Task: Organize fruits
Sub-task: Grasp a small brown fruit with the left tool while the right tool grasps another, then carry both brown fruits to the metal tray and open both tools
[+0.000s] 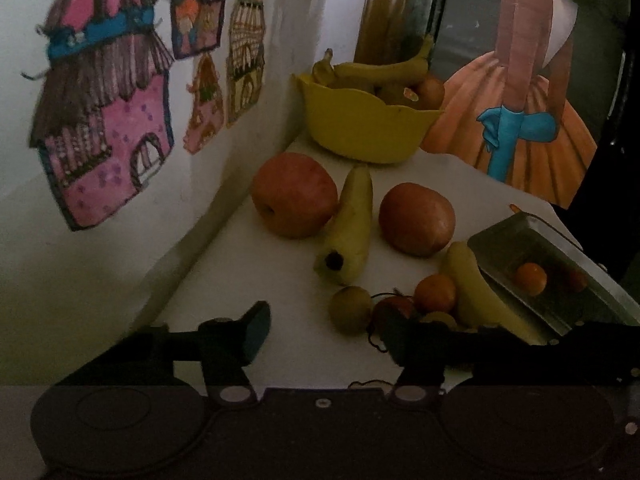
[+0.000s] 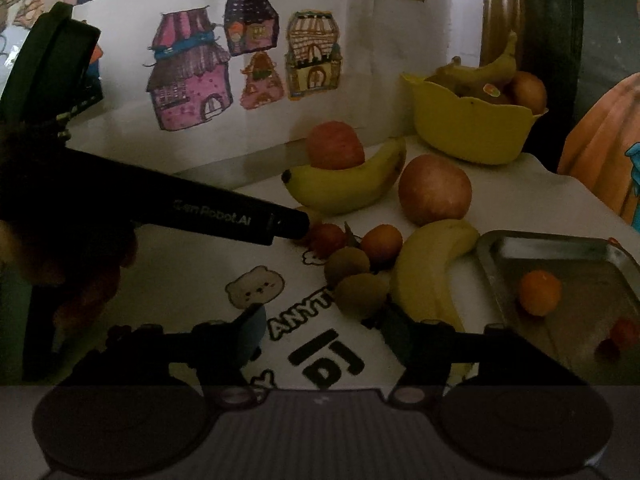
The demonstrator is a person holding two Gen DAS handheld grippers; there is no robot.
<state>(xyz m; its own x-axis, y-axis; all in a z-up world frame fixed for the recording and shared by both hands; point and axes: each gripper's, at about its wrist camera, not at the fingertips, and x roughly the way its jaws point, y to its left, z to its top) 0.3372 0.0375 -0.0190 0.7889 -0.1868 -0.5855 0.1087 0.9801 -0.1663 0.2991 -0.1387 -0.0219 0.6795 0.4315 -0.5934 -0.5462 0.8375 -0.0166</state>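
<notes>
"Gen Robot.AI" — on the left gripper [image 2: 298, 224]; "ANYT" (cut off) on the tablecloth [image 2: 200, 264].

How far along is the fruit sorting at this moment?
Partly done. The yellow bowl already holds bananas and apples, and the metal tray holds an orange fruit plus small red ones. Both tools, left tool and right tool, are empty. Left on the table: two apples, two bananas and the small-fruit cluster.

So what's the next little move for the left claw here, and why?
Probably ease the left gripper forward and close on the small green-brown fruit: that fruit lies loose on the table just ahead of the open fingers, nothing is held, and one small orange fruit already sits in the metal tray.
</notes>
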